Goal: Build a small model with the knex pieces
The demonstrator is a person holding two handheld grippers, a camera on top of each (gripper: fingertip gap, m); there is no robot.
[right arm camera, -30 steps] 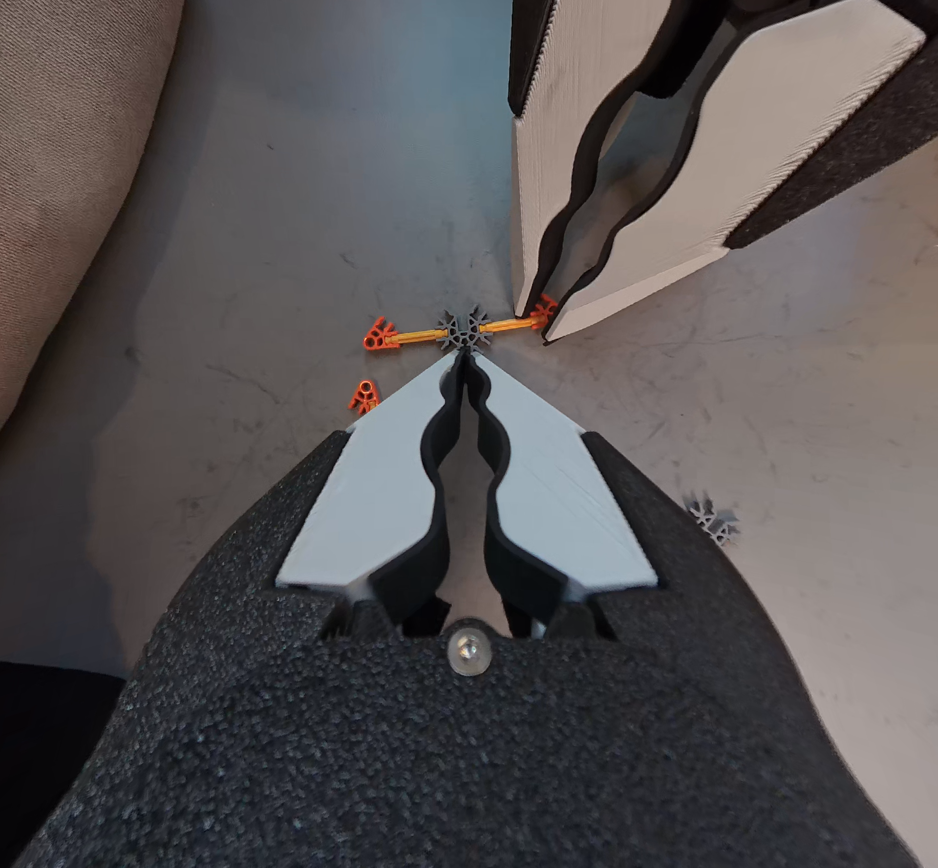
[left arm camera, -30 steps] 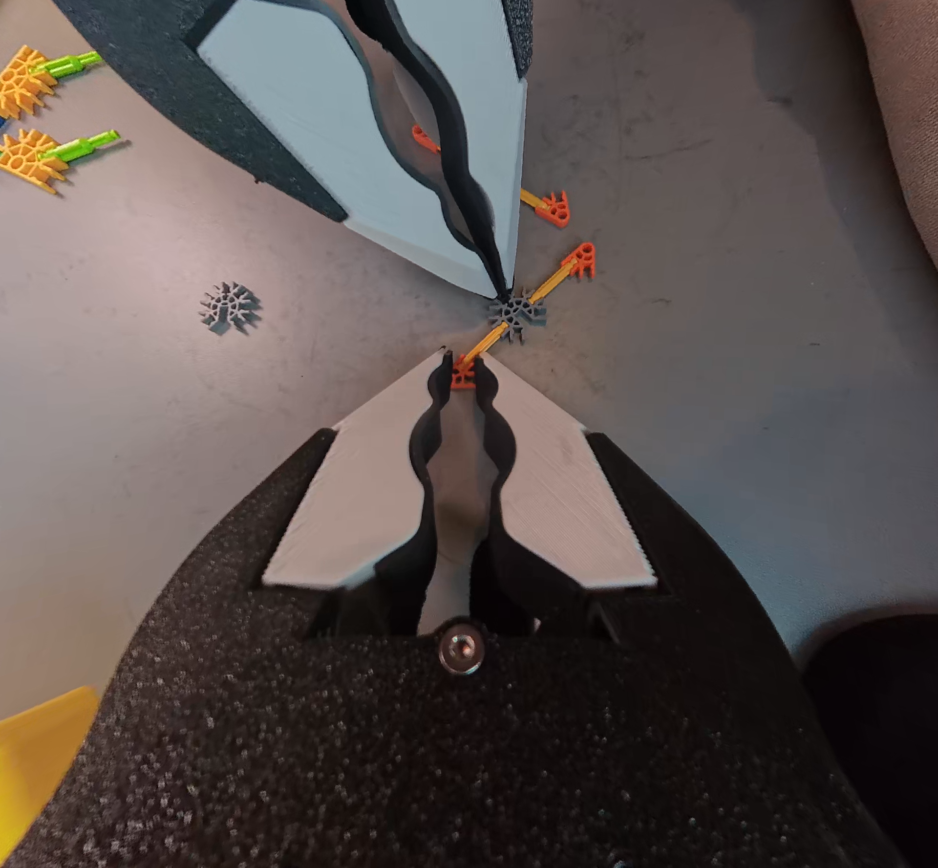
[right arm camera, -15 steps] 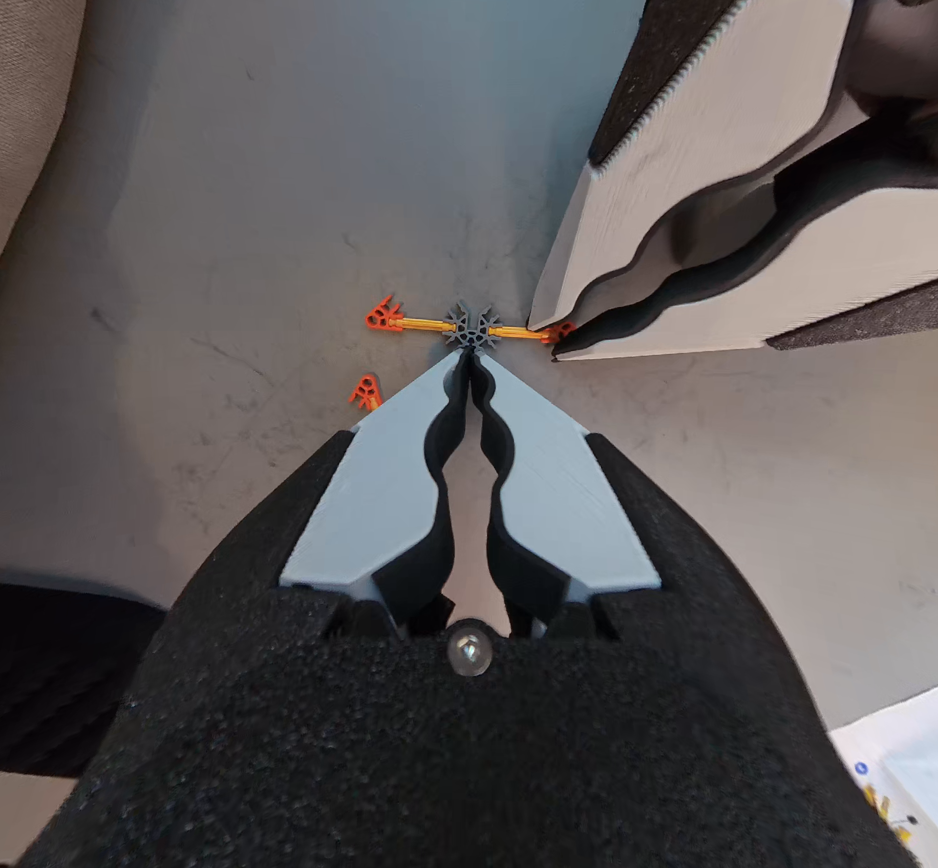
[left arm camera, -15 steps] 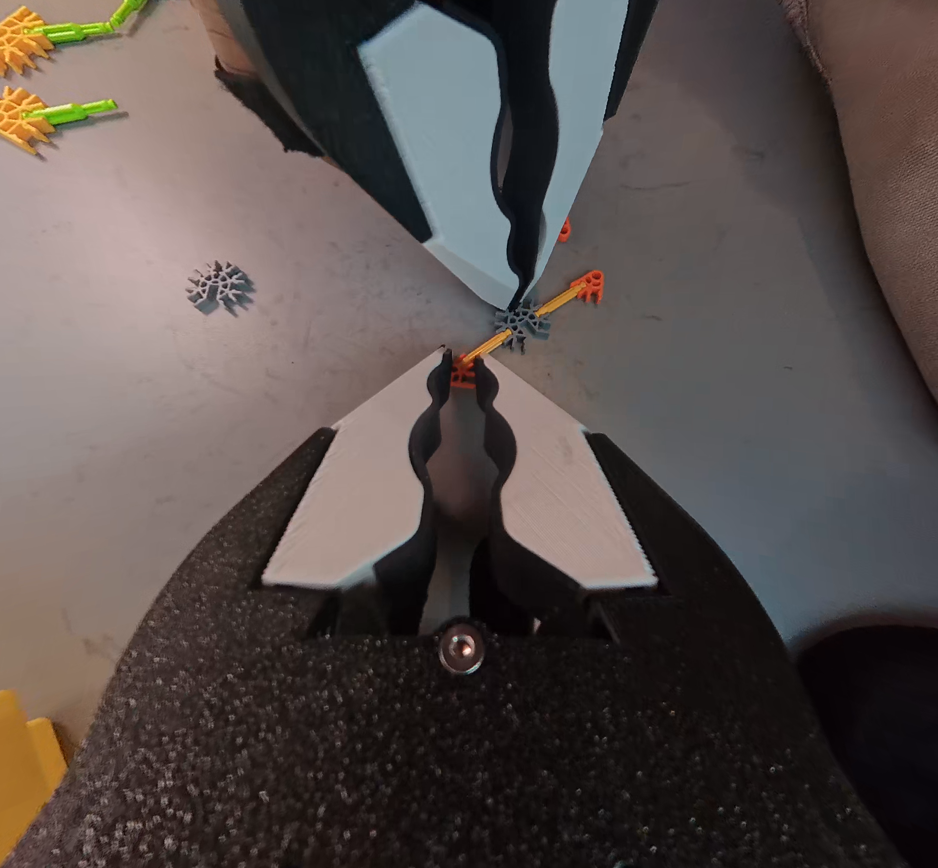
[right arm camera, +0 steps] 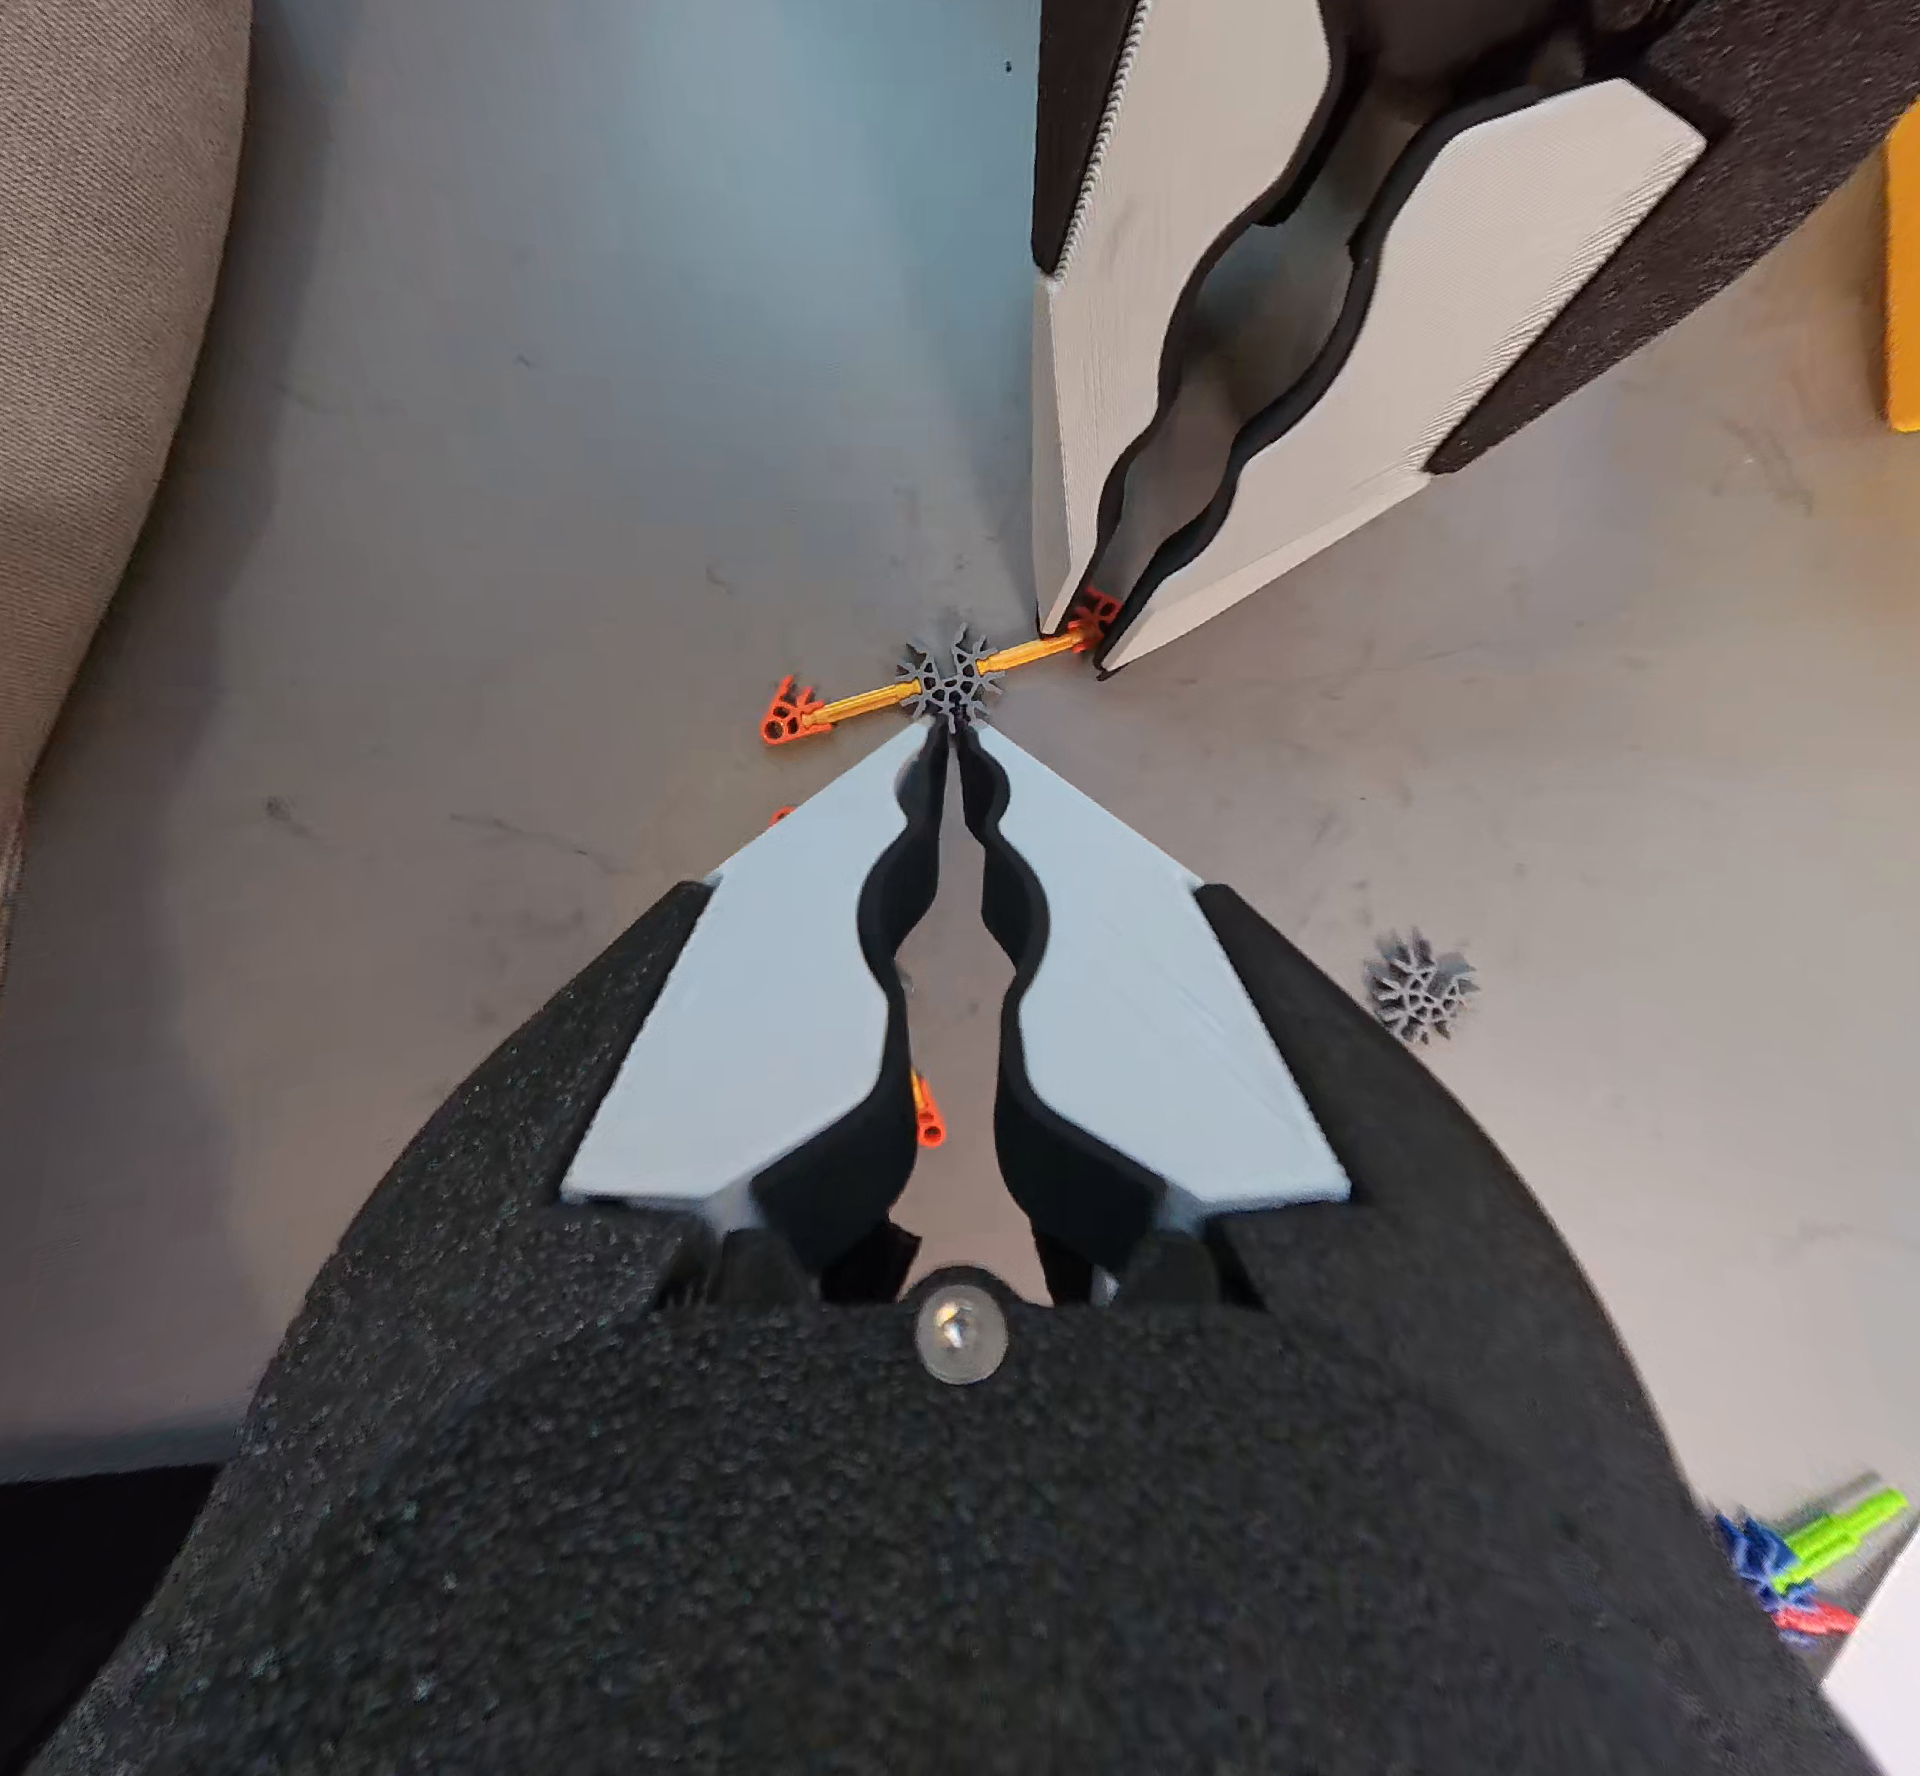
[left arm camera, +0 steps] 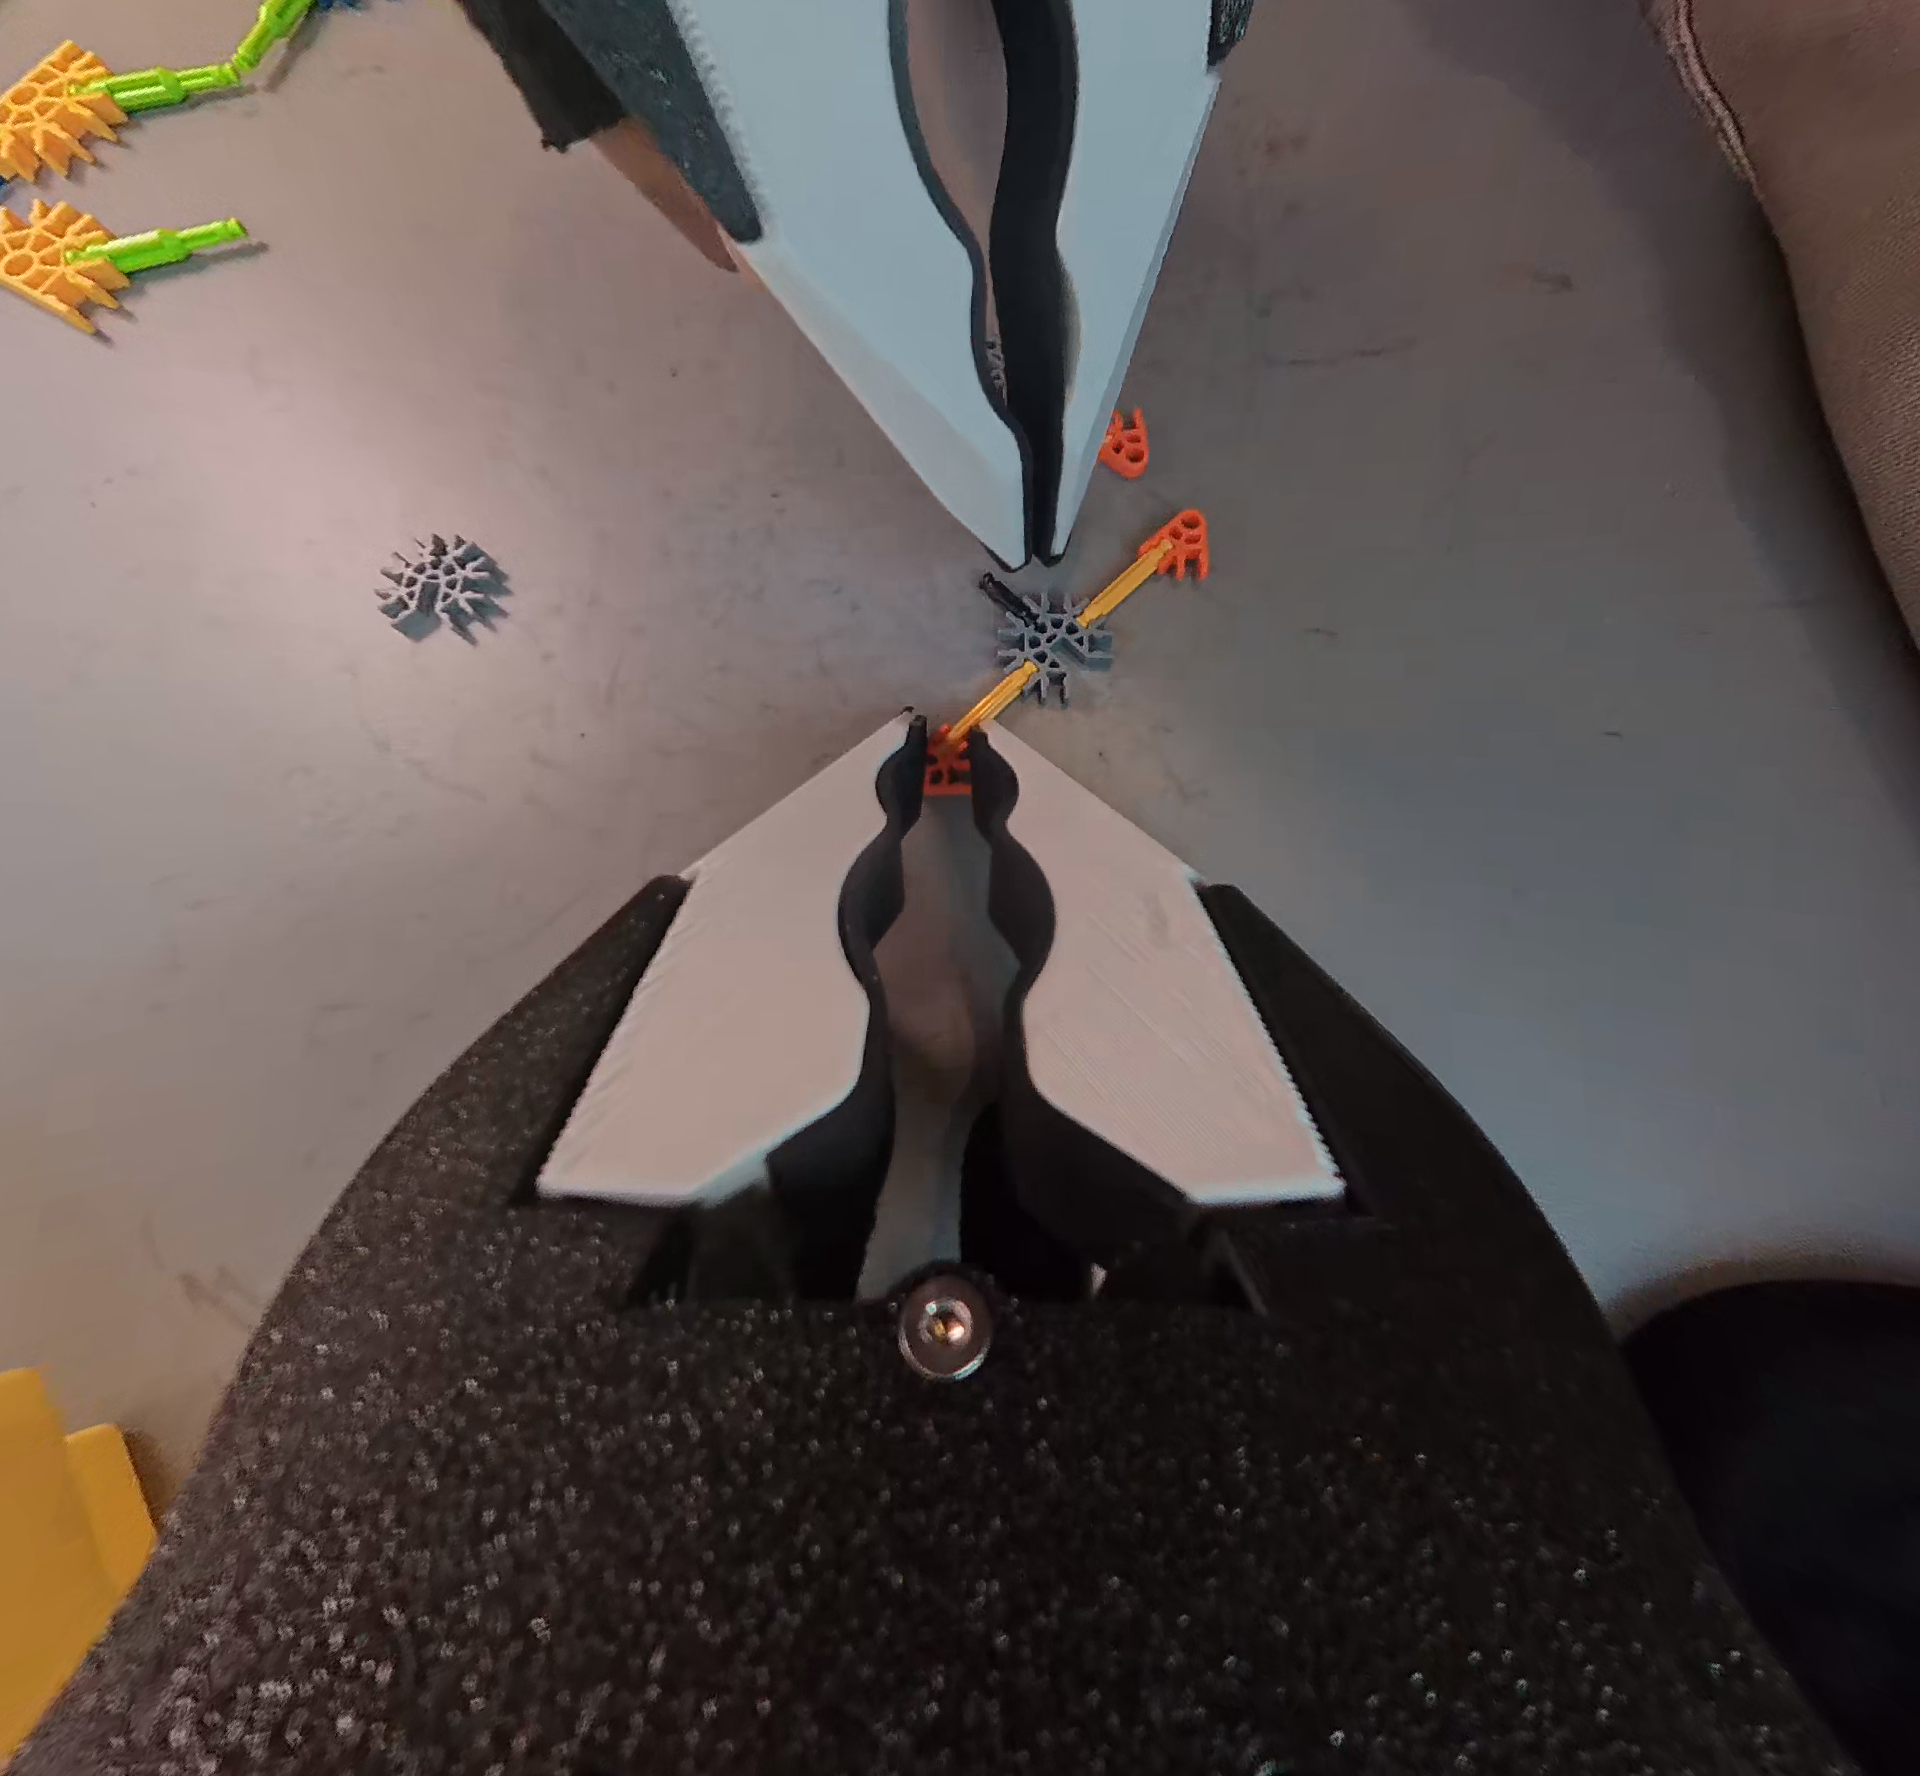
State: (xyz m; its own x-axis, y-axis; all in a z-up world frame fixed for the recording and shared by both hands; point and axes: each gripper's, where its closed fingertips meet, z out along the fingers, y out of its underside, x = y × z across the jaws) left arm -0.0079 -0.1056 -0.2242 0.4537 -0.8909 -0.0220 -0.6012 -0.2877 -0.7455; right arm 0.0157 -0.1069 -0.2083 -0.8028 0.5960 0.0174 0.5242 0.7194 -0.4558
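Note:
A small rod assembly lies on the grey table: a grey snowflake connector [left arm camera: 1055, 640] [right arm camera: 951, 672] with a yellow rod [left arm camera: 1117, 592] on each side and an orange end connector [left arm camera: 1179, 547] [right arm camera: 792, 710] on the far rod. My left gripper [left arm camera: 945, 739] [right arm camera: 1086, 640] is shut on the near orange end connector [left arm camera: 945, 768] [right arm camera: 1091, 612]. My right gripper [right arm camera: 954, 729] [left arm camera: 1039, 557] is shut, with its tips right at the grey connector's edge. The left wrist view shows a small gap between them.
A loose orange connector [left arm camera: 1127, 446] lies beside the right gripper. A loose grey connector [left arm camera: 442, 583] [right arm camera: 1418, 988] lies apart. Yellow, green and blue pieces [left arm camera: 156, 85] sit far left. A yellow box [left arm camera: 52, 1518] and beige cloth [left arm camera: 1818, 272] border the table. The tips of both grippers are at nearly the same place.
The right gripper has swung round and drawn its tips slightly off the grey connector. The left gripper keeps its hold on the orange end; the assembly has barely shifted.

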